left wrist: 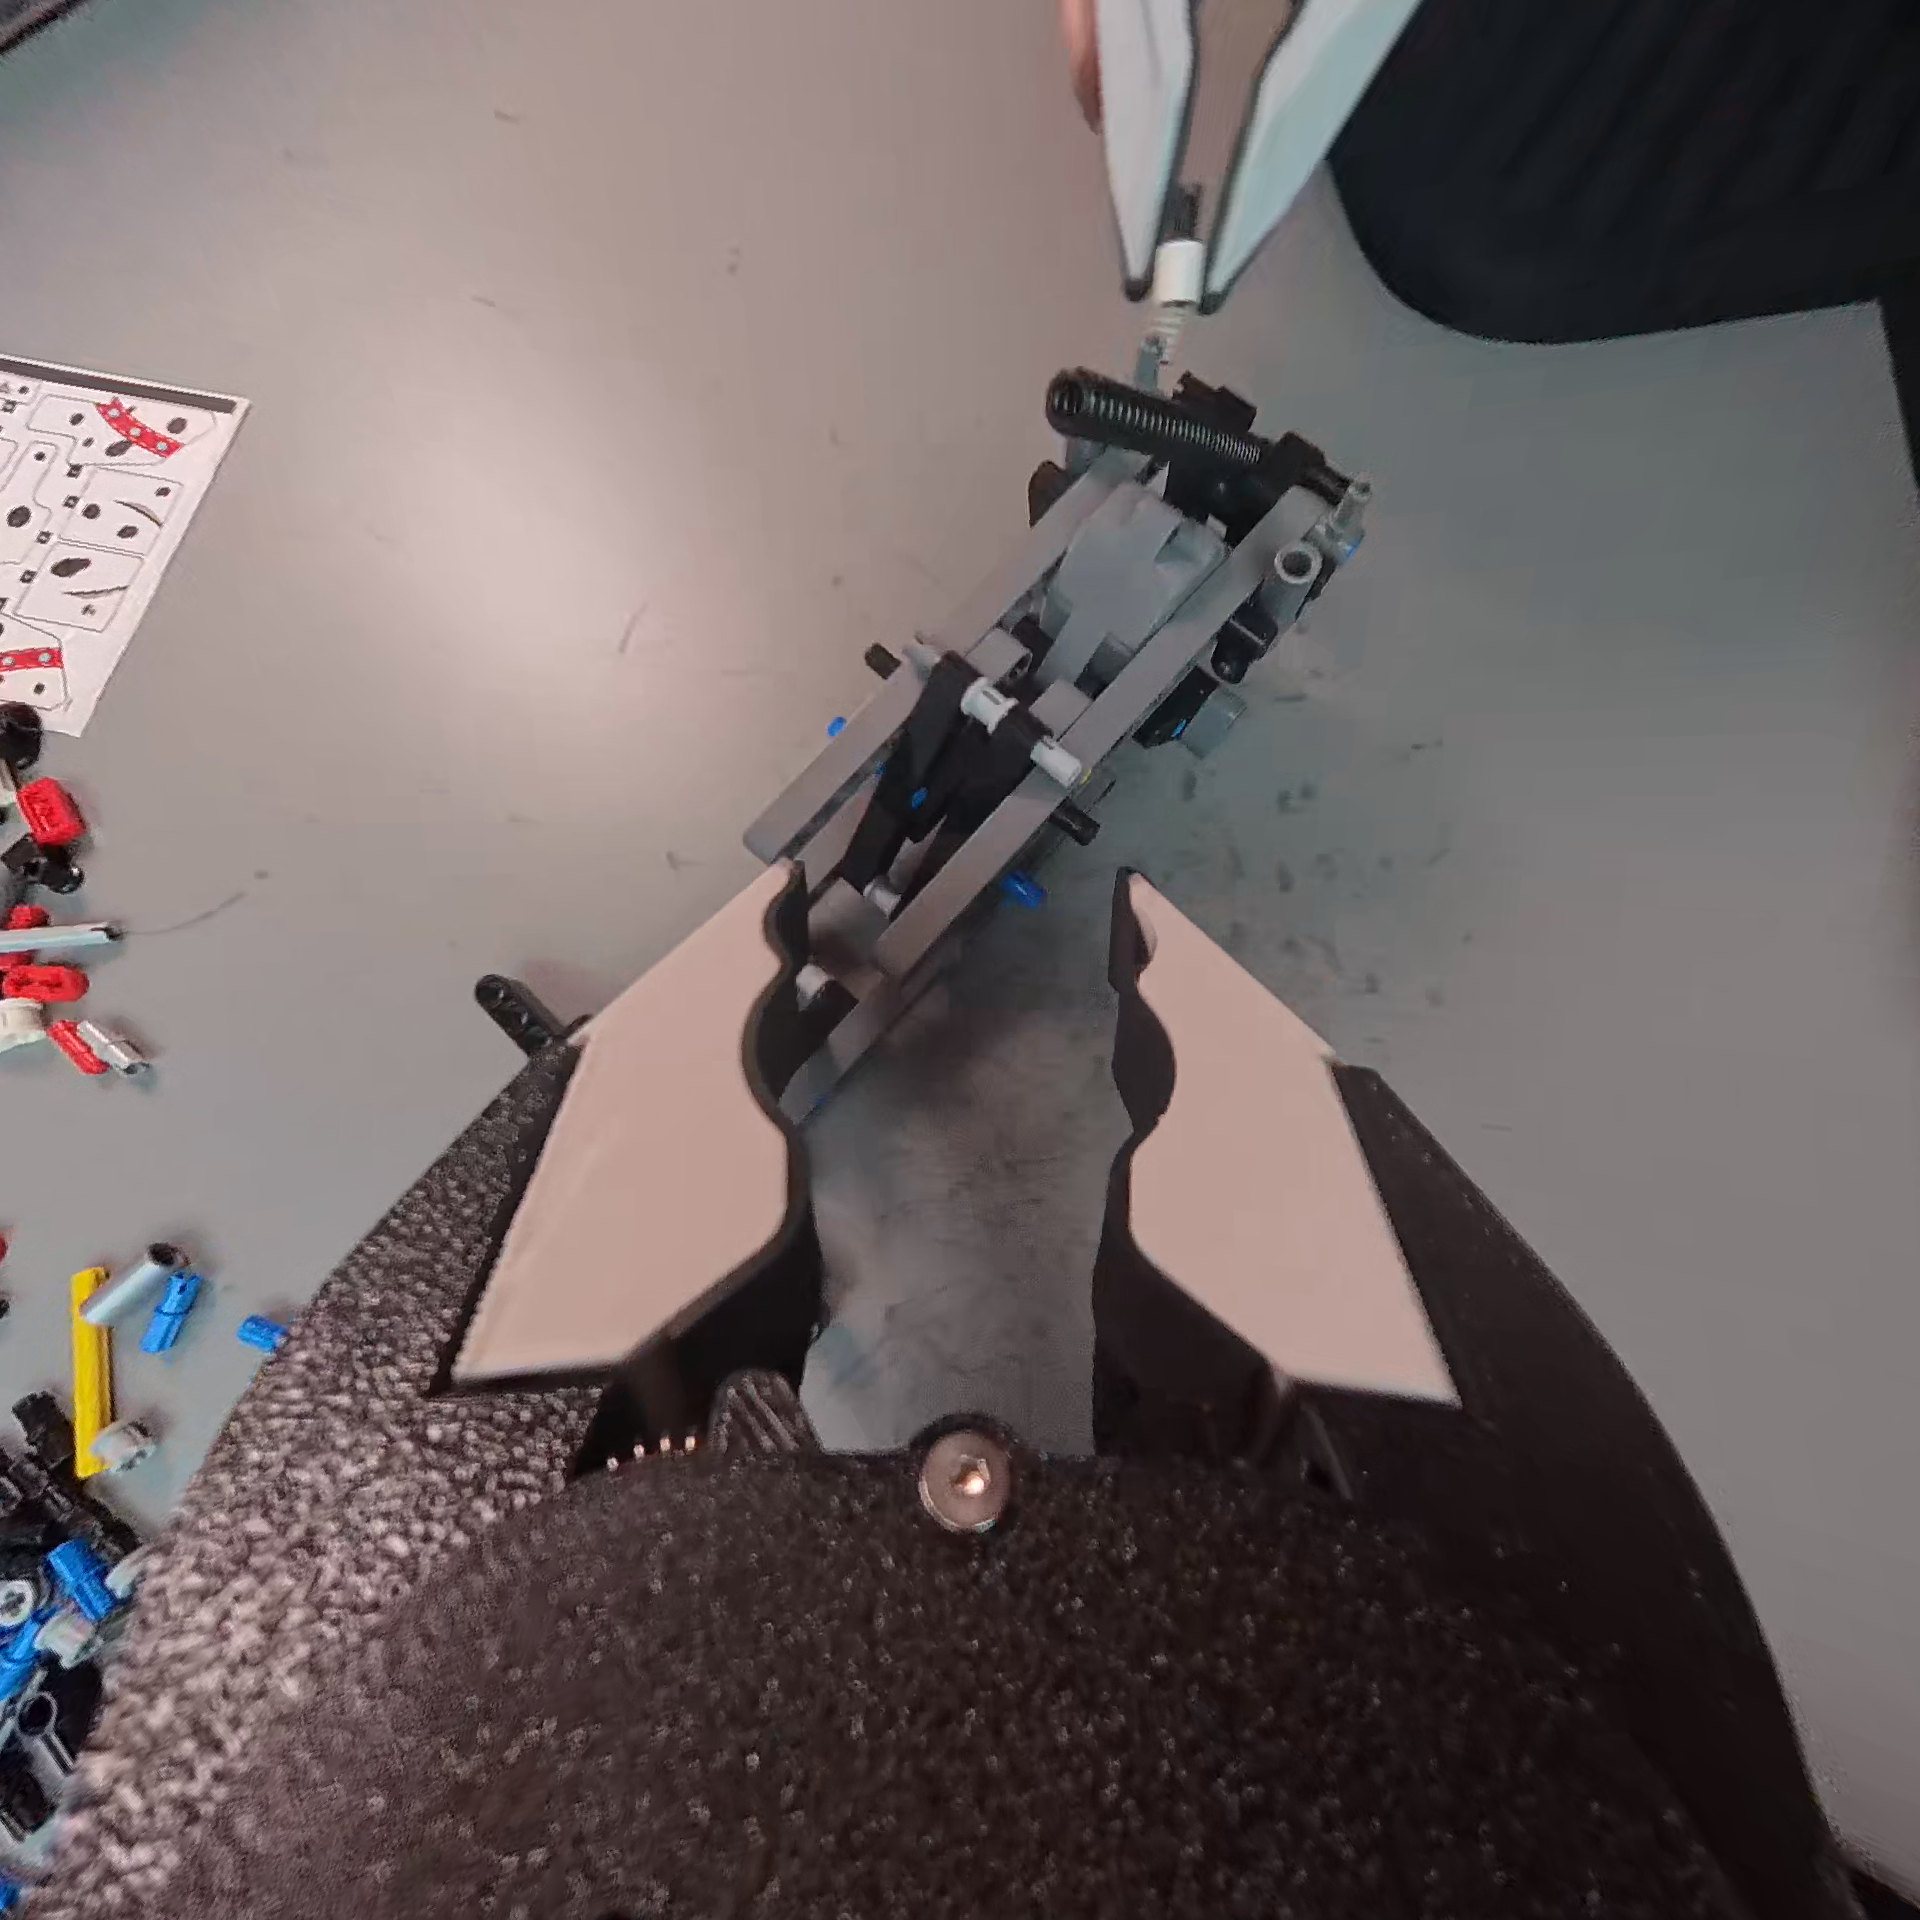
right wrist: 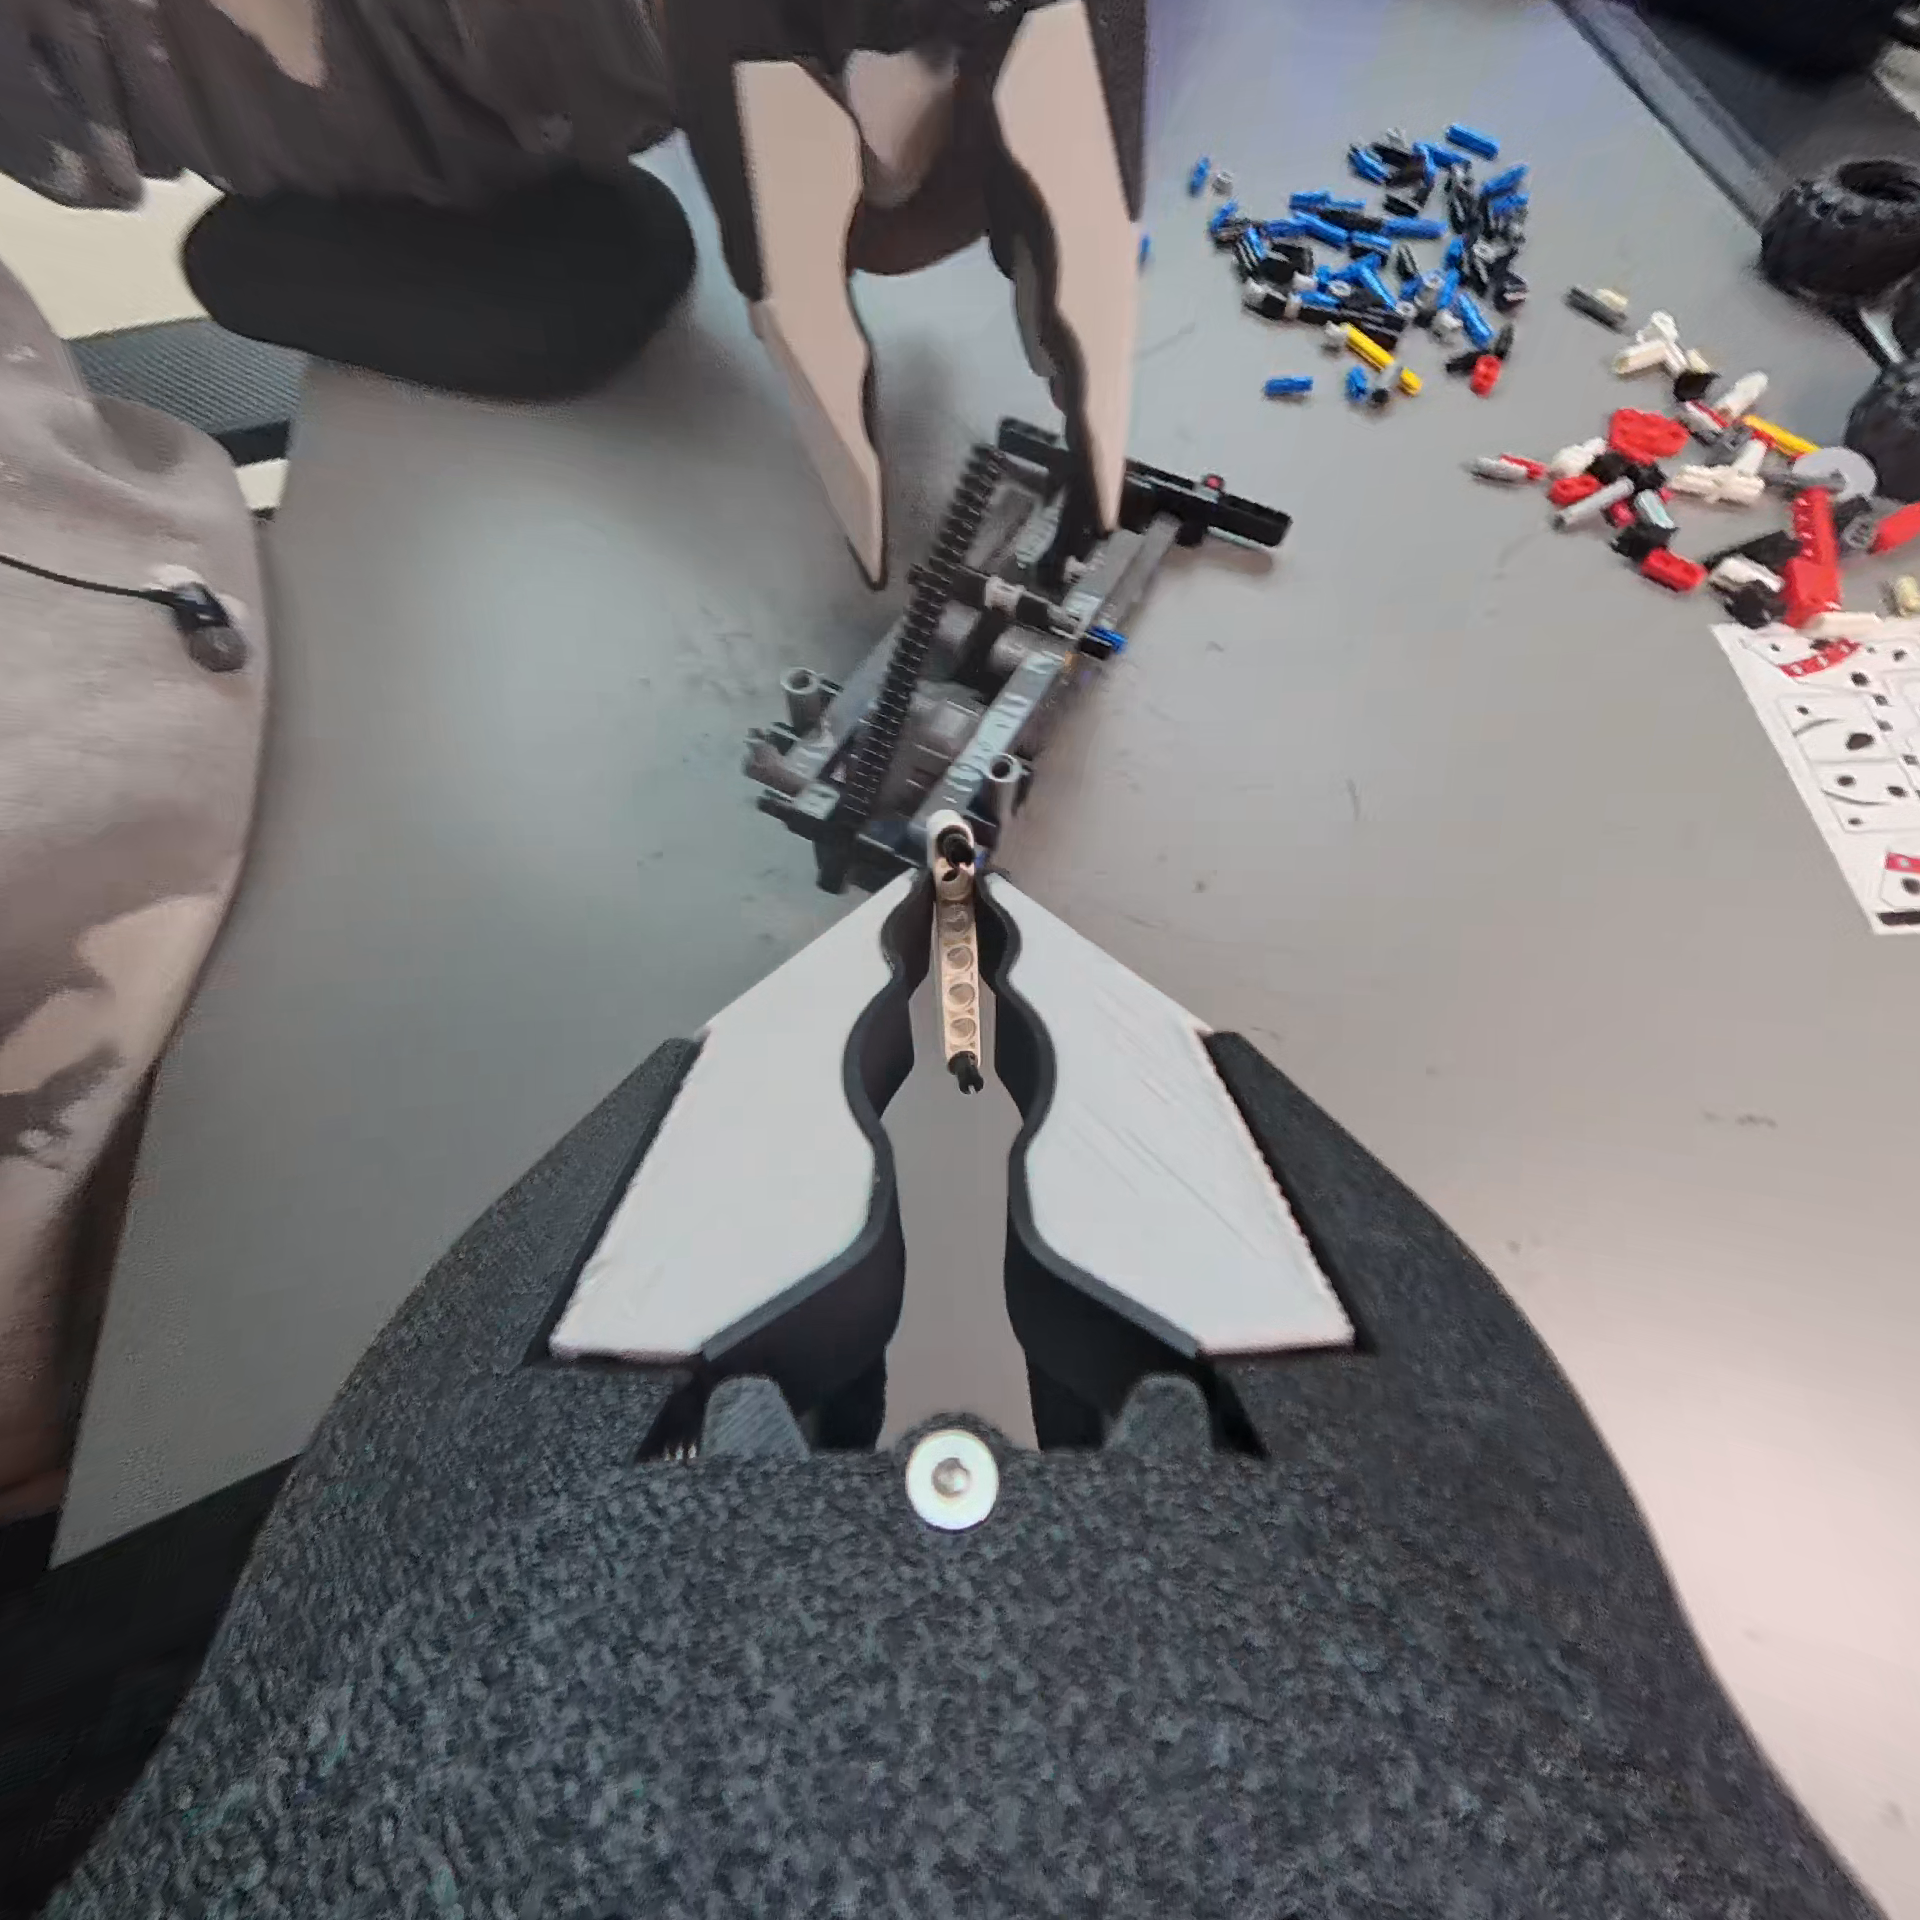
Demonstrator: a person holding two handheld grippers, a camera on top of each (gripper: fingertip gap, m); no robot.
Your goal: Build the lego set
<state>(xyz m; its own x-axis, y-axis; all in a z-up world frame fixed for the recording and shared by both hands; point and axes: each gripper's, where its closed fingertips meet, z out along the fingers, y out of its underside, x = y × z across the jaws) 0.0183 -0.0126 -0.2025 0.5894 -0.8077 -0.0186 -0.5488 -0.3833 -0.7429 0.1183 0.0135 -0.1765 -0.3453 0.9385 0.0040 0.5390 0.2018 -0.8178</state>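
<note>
The left gripper [left wrist: 956,883] has its pale fingers [left wrist: 665,1143] spread wide, straddling the near end of the grey-and-black lego beam assembly [left wrist: 1081,644] lying on the scuffed grey counter [left wrist: 520,520]; no grip on it is visible. Only the right wrist view shows that the right gripper [right wrist: 951,883], fingers [right wrist: 1122,1122] nearly closed, pinches a thin tan holed lego beam [right wrist: 958,977] with a white connector at its tip, touching the assembly's end. That view also shows heaps of loose blue-and-black lego pins [right wrist: 1382,249], red-and-white lego pieces [right wrist: 1714,499], a white sticker sheet [right wrist: 1839,758] and black rubber tyres [right wrist: 1849,229].
</note>
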